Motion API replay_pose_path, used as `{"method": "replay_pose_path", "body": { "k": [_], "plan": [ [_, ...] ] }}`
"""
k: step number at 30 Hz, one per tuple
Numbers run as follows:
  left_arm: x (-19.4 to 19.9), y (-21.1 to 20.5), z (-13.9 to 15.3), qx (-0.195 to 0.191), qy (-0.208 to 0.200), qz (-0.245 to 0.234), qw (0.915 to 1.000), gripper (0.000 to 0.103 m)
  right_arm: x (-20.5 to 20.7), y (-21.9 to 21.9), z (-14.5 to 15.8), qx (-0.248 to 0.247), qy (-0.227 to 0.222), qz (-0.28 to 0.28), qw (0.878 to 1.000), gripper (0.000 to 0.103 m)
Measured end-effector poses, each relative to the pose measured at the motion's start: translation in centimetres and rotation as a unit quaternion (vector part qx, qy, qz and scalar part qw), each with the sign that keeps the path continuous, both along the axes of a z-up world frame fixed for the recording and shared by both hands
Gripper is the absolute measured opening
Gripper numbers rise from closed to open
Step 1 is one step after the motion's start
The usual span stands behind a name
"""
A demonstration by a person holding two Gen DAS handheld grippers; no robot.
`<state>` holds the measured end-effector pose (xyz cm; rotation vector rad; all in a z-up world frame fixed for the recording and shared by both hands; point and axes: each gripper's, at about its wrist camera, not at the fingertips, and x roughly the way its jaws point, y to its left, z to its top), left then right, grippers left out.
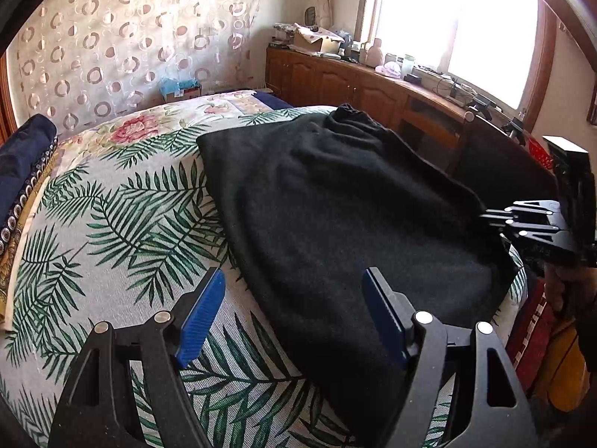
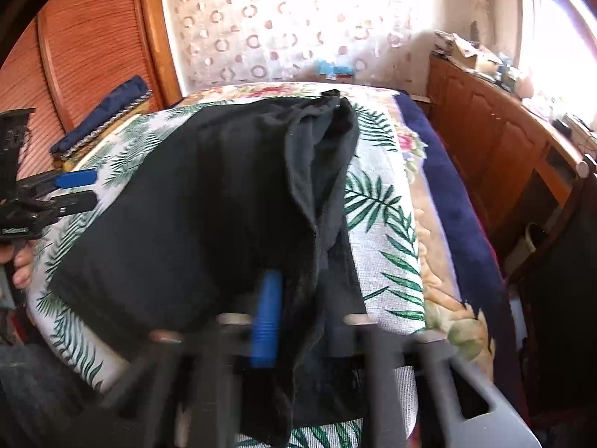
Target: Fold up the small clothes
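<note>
Two blue-padded fingers of the left gripper [image 1: 293, 317] stood wide apart, nothing between them. Beneath and ahead of them lay a black garment [image 1: 335, 205], spread on a bed [image 1: 112, 224] covered with a leaf-print cloth; its near edge ran under the right-hand finger, while the left-hand finger hung over bare leaf print. Beyond the garment's far right edge, the right gripper [image 1: 488, 216] reached in from the side, its fingers drawn together where they met the fabric. From the right wrist camera, blurred, those fingers [image 2: 266, 317] were clamped on a raised fold of the black garment, which draped over and past them. A folded navy cloth [image 1: 22, 164] rested far to the left of the left fingers. A wooden cabinet [image 1: 335, 78] stood beyond the bed.
</note>
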<state>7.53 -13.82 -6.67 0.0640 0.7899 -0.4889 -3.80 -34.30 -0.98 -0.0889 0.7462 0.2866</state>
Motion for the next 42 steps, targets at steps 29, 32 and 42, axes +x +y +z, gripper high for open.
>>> {"method": "replay_pose_path", "body": {
  "k": [29, 32, 42],
  "plan": [
    [-2.0, 1.6, -1.8, 0.007, 0.027, -0.012, 0.9995, 0.076, 0.2, -1.9, -0.9, 0.019, 0.039, -0.037, 0.998, 0.050],
    [-2.5, 2.1, -1.6, -0.002, 0.022, -0.010, 0.9997, 0.076, 0.2, -1.1, -1.0, -0.001, 0.037, -0.026, 0.999, 0.050],
    [-4.0, 1.6, -1.8, -0.019, 0.047, -0.048, 0.9975, 0.071, 0.1, -0.3, -1.4, 0.007, 0.035, 0.011, 0.999, 0.015]
  ]
}}
